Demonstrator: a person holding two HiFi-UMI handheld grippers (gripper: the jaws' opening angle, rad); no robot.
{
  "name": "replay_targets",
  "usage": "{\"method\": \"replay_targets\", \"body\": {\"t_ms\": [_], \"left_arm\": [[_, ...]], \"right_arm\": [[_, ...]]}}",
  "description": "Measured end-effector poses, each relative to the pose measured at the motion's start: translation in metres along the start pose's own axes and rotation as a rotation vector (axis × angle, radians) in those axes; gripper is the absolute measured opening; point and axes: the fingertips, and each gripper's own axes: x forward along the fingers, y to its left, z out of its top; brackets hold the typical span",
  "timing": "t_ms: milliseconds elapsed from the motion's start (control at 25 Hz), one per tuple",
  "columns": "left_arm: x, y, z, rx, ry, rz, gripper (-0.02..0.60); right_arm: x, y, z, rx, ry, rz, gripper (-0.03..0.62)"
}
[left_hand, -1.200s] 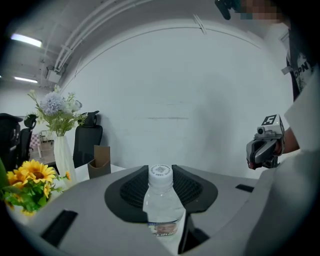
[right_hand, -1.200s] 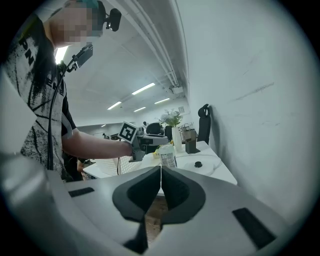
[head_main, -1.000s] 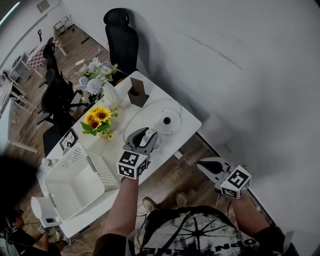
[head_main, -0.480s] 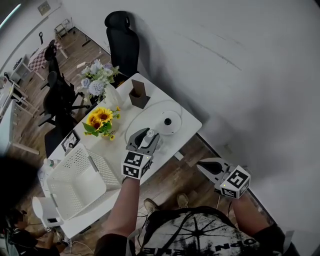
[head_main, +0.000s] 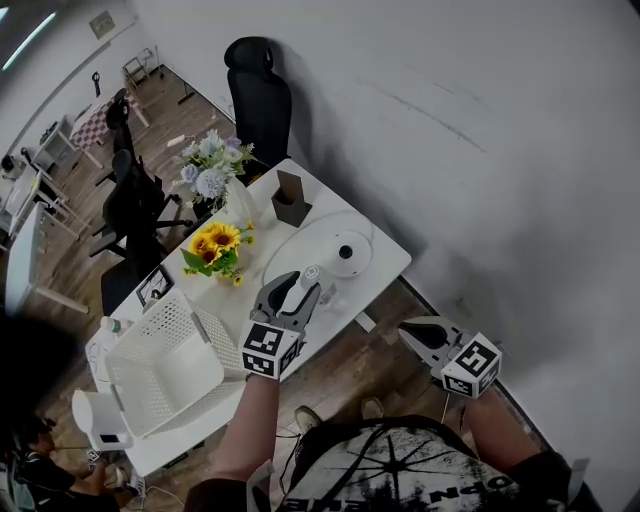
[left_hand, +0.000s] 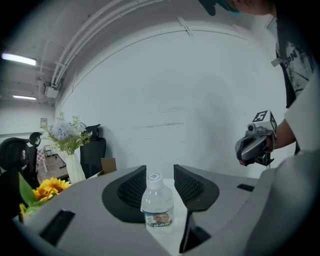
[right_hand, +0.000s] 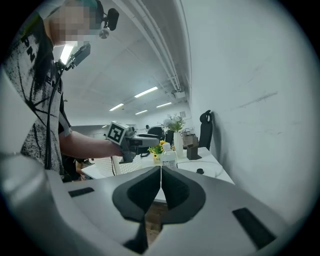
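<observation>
- Left gripper (left_hand: 159, 171): jaws stand wide apart and grip nothing. A water bottle (left_hand: 157, 206) stands upright between them on the white table (head_main: 238, 300), cap on.
- A clear gap shows between the bottle and one jaw. On the other side the bottle overlaps the jaw in the left gripper view, so contact there cannot be told.
- Head view: the jaws cover most of the bottle, and only the white cap and shoulder show. The label print is too small to read.
- Right gripper (right_hand: 161, 169): jaws pressed together, nothing between them. It is held off the table's edge over the wood floor (head_main: 340, 365), well apart from the bottle.
- Right gripper view: the bottle's lower half is hidden behind the closed jaws.
- Just beyond the bottle lies a white round object with a black knob (head_main: 346, 254). What it is cannot be made out.
- Farther along are a brown box (head_main: 292, 199), sunflowers (head_main: 218, 244) and a vase of pale flowers (head_main: 212, 172). The blooms hide most of the vase in the head view.
- A white basket (head_main: 160, 375) sits at the table's near-left. The corner beyond it is lost in the dark picture edge.
</observation>
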Motion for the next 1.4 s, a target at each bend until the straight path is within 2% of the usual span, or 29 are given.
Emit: {"method": "replay_targets", "body": {"t_ms": [120,240,480,560,880,1400], "left_arm": [[-0.018,-0.009,0.008,-0.039,-0.03,-0.003,0.175],[-0.035,-0.021,0.015,-0.078,-0.064,-0.009,0.13],[-0.061,-0.039,0.021,-0.067,-0.083,0.001,0.025],[-0.066,-0.042,0.02,-0.081,-0.081,0.003,0.012],[-0.079,-0.061,0.009,-0.107,-0.07,-0.011,0.011],[-0.09,-0.058,-0.005,-0.121,-0.05,0.001,0.01]], "right_arm": [[0.004,-0.003,0.006,-0.009,-0.008,-0.005,0.021],[0.009,0.0,0.012,-0.05,0.001,-0.002,0.021],[0.02,0.011,0.026,-0.088,-0.025,0.026,0.021],[0.024,0.015,0.031,-0.09,-0.043,0.042,0.021],[0.031,0.025,0.04,-0.115,-0.055,0.071,0.021],[0.038,0.037,0.035,-0.157,-0.015,0.07,0.02]]}}
